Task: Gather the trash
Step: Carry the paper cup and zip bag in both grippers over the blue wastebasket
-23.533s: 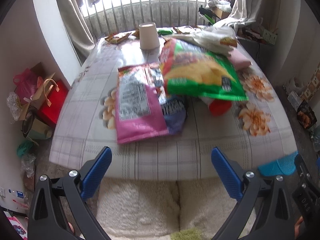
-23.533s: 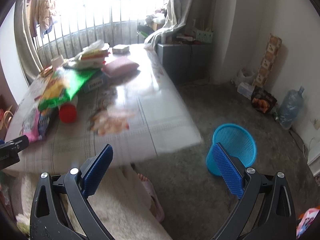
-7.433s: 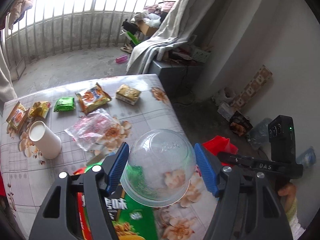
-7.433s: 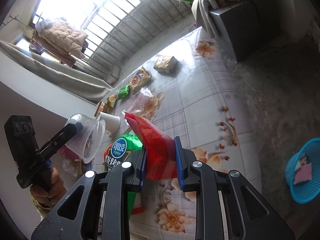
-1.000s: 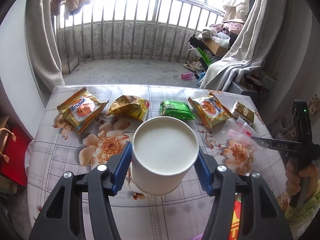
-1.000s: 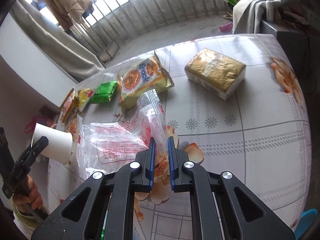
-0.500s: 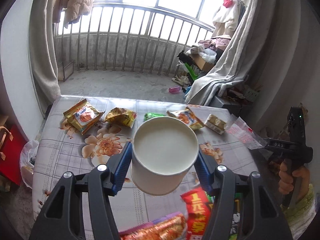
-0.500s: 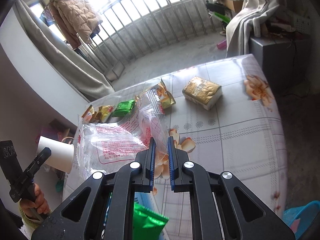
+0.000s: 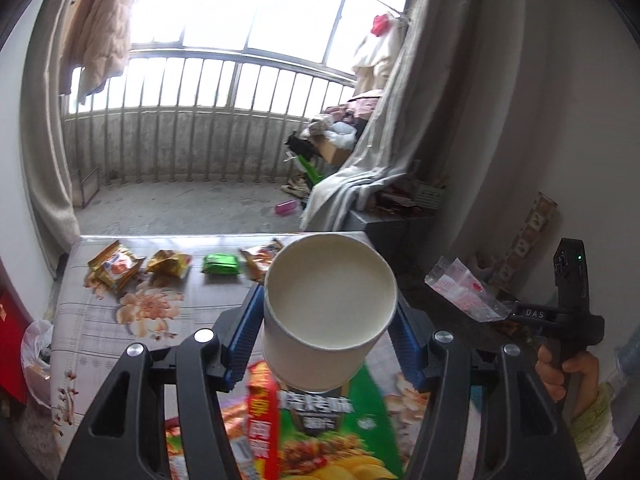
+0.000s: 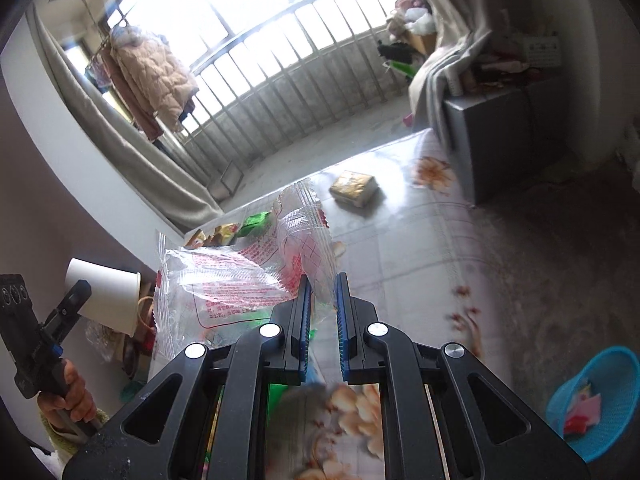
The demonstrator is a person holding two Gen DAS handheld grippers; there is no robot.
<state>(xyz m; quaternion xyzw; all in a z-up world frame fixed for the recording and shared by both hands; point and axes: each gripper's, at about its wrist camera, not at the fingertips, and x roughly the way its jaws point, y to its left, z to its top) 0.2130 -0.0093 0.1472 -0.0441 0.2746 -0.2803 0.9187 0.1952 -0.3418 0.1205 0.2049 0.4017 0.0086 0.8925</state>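
My left gripper (image 9: pixel 326 332) is shut on a white paper cup (image 9: pixel 328 308) and holds it in the air above the table, base towards the camera. The cup also shows in the right wrist view (image 10: pixel 106 294). My right gripper (image 10: pixel 320 304) is shut on a clear plastic wrapper (image 10: pixel 248 276) with red print, lifted above the table; the wrapper also shows in the left wrist view (image 9: pixel 464 294). A blue trash basket (image 10: pixel 600 396) with some trash in it stands on the floor at lower right.
The flower-patterned table (image 9: pixel 100 320) holds several snack packets along its far edge: an orange one (image 9: pixel 116 264), a yellow one (image 9: pixel 170 262), a green one (image 9: pixel 221 263). A gold packet (image 10: pixel 355 188) lies apart. Large chip bags (image 9: pixel 320 440) lie near me. A grey cabinet (image 10: pixel 500 140) stands right.
Both grippers have risen and pulled back from the table, the left with the cup and the right with the wrapper. The blue basket has come into the right wrist view.
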